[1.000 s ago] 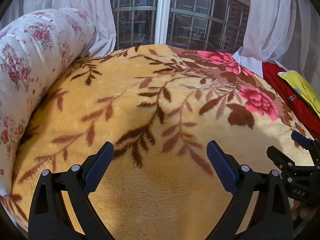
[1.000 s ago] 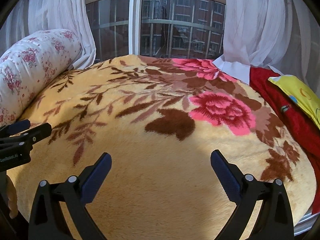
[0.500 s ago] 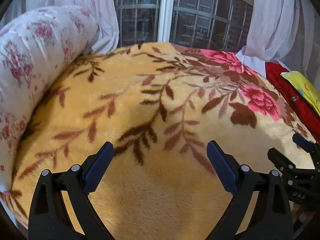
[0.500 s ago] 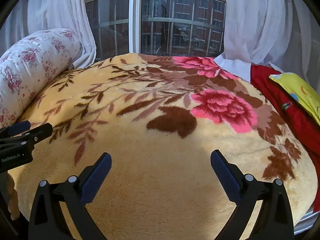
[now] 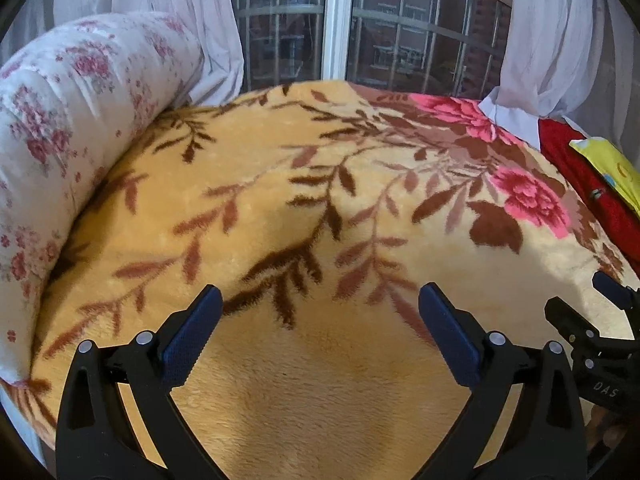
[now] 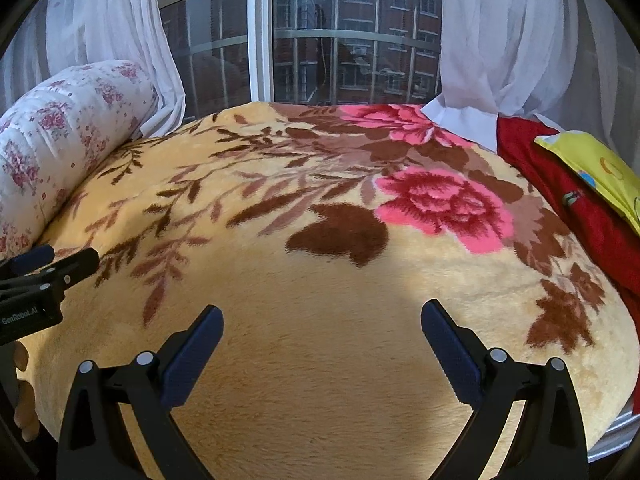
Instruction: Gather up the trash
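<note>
No trash shows in either view. My left gripper [image 5: 320, 300] is open and empty, held just above the near part of a bed covered by a yellow blanket [image 5: 280, 200] with brown leaves and pink flowers. My right gripper [image 6: 322, 318] is open and empty above the same blanket [image 6: 320, 280]. The right gripper shows at the right edge of the left wrist view [image 5: 592, 320]. The left gripper shows at the left edge of the right wrist view [image 6: 52, 264].
A rolled white floral quilt [image 5: 60, 120] lies along the bed's left side. A red cloth [image 6: 580, 200] and a yellow pillow [image 6: 600, 168] lie at the right. A window [image 6: 340, 48] with white curtains [image 6: 500, 40] stands behind the bed.
Both grippers have drifted slightly over the bed, the left view shifting a little to the left. Both stay open and empty.
</note>
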### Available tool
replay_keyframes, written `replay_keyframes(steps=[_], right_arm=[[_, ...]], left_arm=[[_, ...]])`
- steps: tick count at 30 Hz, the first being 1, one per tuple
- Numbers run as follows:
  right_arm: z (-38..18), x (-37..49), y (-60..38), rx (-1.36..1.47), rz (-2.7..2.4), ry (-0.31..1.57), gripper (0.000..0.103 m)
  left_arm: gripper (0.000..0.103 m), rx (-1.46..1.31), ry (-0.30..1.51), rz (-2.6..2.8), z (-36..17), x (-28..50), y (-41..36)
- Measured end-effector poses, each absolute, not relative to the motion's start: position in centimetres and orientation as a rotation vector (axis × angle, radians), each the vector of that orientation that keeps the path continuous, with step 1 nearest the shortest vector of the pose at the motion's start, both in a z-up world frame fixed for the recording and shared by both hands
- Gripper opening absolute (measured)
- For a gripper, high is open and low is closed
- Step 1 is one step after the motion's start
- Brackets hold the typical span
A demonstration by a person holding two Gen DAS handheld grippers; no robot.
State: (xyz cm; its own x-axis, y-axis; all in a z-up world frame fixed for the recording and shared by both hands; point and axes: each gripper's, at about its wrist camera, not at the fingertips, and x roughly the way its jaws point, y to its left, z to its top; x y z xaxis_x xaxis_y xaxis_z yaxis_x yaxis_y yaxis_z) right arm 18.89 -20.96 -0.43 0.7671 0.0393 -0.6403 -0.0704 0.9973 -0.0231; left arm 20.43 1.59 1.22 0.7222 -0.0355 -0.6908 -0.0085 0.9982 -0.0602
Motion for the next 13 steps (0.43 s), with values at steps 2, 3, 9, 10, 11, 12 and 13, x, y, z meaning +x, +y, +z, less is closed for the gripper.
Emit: replay_keyframes(steps=[2,3,9,10,11,12,13], right_arm=[[-0.4,18.9,-21.0,-0.045,0.059,0.695,0.098],[-0.5,18.9,-21.0,-0.046,0.058,0.694,0.098],[-0.6,18.9,-21.0,-0.041,0.056,0.699,0.098],[-0.6,18.9,-21.0,-0.042,0.057,0.699,0.098],[-0.6,18.9,-20.9,-0.044,0.057,0.699,0.098],[-0.6,18.9,-20.9,-0.045,0.057,0.699,0.098],[-0.7,18.9,-20.8,-0.046,0.058,0.7,0.098]], left_arm=[[0.096,-0.074,0.781,-0.018,0.9,20.8,1.8],[0.096,-0.085,0.787,-0.02,0.8,20.8,1.9],[0.096,-0.109,0.803,-0.022,-0.1,21.1,2.4],[0.096,-0.106,0.807,-0.023,-0.2,21.1,2.4],[0.096,-0.102,0.81,-0.024,-0.4,21.1,2.3],[0.096,-0.1,0.811,-0.024,-0.5,21.1,2.3],[0.096,-0.097,0.811,-0.023,-0.6,21.1,2.3]])
